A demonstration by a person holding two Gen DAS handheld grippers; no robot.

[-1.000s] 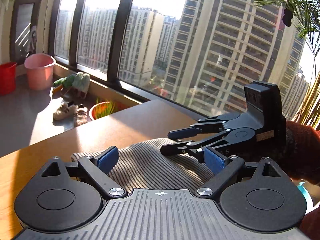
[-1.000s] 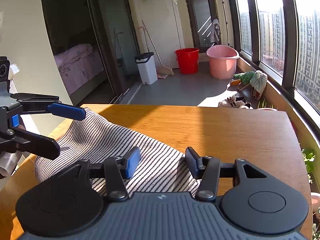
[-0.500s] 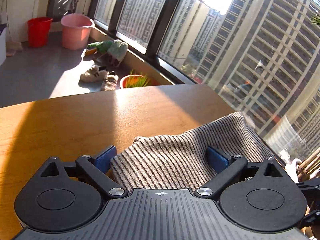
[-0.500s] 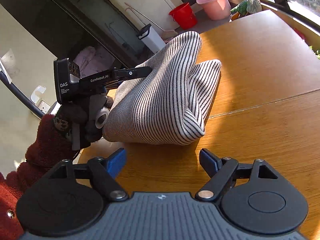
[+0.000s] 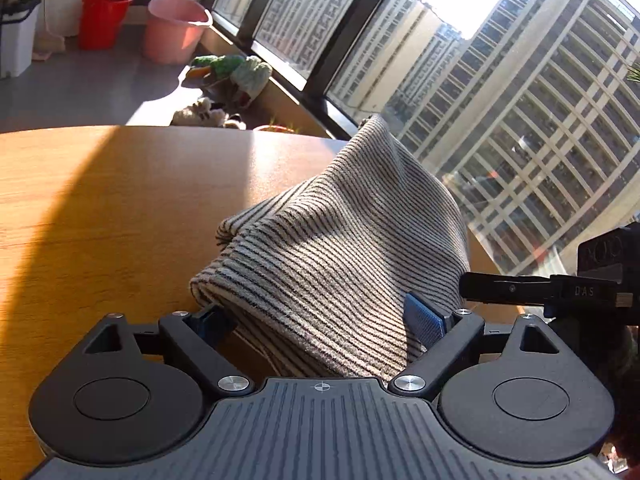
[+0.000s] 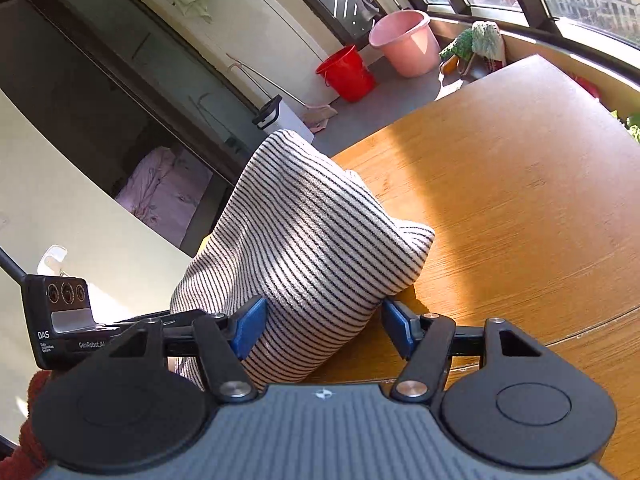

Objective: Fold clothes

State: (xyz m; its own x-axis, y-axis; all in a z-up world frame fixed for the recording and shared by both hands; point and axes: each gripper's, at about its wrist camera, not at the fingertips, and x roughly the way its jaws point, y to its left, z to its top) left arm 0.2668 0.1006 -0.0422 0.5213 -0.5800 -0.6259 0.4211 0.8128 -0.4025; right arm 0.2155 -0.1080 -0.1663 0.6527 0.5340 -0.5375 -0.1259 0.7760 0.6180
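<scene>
Starting with the left wrist view: noting the left gripper (image 5: pixel 316 320) standing near its widest and closing, with the near end of the striped top (image 5: pixel 340 240) bunched between the pads; one pad lying tucked under a fold, the other touching the cloth, and not being able to tell whether either is pressing yet. Recording a change from a second ago: then lying low and flat on the wooden table (image 5: pixel 100 200), now rising in a steep peak against the window, doubled over on itself with a rolled edge nearest the camera. Moving to the right wrist view: finding the right gripper (image 6: pixel 324 328) about half spread and closing, the top's lower corner sitting between the pads, the left pad touching the stripes and the right pad showing a gap to the cloth, so not gripping yet. Noting that half a second ago only bare table lay between these pads. Judging both grippers to be taking hold of the same bundle end for the next fold. Observing fine dark stripes on pale knit, soft, thick, slumping at the table's near left side.
</scene>
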